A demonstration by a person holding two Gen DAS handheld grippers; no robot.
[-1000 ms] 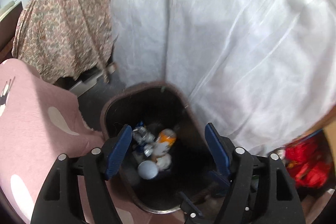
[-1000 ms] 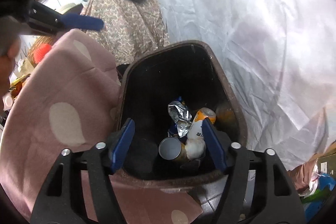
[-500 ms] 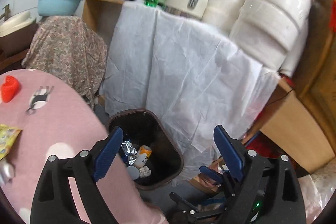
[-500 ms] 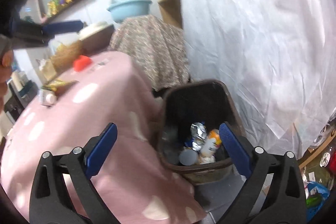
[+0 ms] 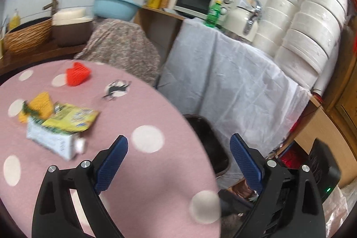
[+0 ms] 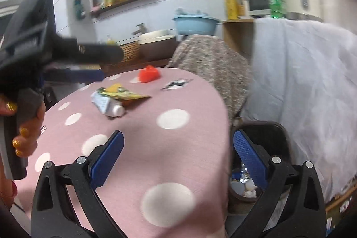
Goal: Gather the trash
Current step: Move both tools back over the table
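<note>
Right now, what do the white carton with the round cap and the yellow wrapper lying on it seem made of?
White carton with the round cap: probably coated paperboard, matte with flat printed sides and a plastic-looking cap. Yellow wrapper: likely thin plastic or foil film, glossy and creased. Motion blur leaves both uncertain.

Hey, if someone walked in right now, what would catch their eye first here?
Probably the pink polka-dot table, with a small heap of trash and a red object toward its far side. Next, the dark bin beside the table, already holding litter. Both hand-held grippers, left and right, stand empty over the cloth.
</note>
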